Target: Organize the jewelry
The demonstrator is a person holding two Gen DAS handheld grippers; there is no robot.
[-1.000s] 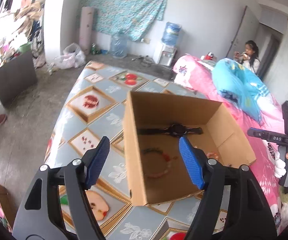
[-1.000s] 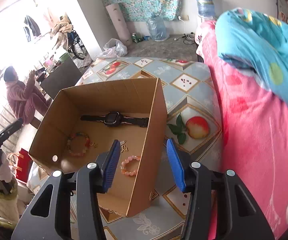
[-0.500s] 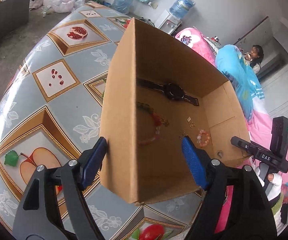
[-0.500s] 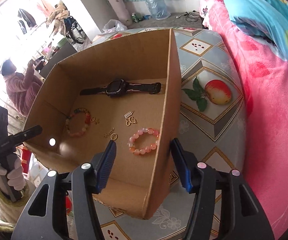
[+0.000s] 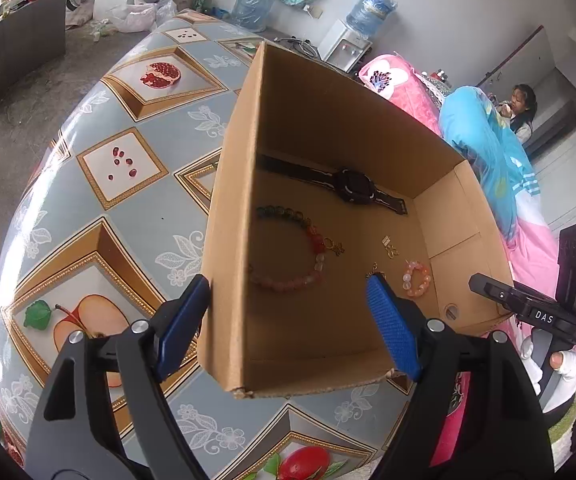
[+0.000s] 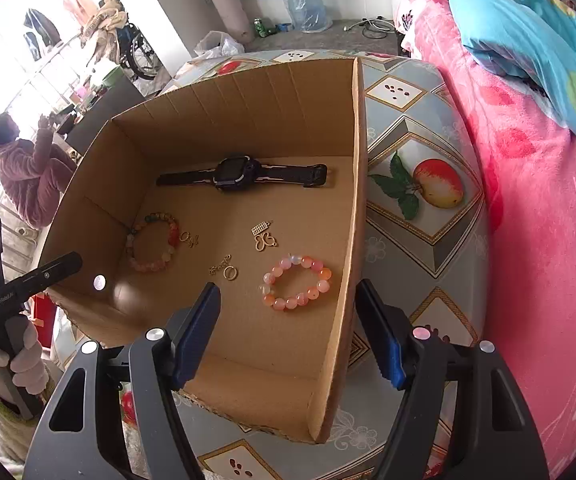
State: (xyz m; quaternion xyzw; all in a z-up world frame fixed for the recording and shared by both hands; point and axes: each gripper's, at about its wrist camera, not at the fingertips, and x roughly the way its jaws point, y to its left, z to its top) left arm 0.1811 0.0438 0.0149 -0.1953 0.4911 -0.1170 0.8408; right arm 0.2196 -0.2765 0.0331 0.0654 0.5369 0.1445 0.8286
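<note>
An open cardboard box [image 5: 232, 240] [image 6: 248, 112] stands on the patterned table. On its floor lie a black watch [image 5: 354, 186] [image 6: 234, 174], a multi-colour bead bracelet [image 5: 316, 240] [image 6: 174, 236], a pink bead bracelet [image 5: 408, 278] [image 6: 288, 304] and small gold charms [image 5: 390, 246] [image 6: 264, 240]. My left gripper [image 5: 288, 284] is open and straddles the box's left wall without touching it. My right gripper [image 6: 288, 288] straddles the right wall near the pink bracelet; its jaws are opening and the pads stand clear of the cardboard.
The table's fruit-print cloth [image 5: 128, 208] shows around the box. A bed with a pink blanket [image 6: 528, 200] runs close along the table's right side. One person sits at the back right [image 5: 522, 104], another by the window [image 6: 24, 176].
Both grippers came down closer over the box and their jaws widened. Each now has a side wall between its fingers, and the jewelry looks larger.
</note>
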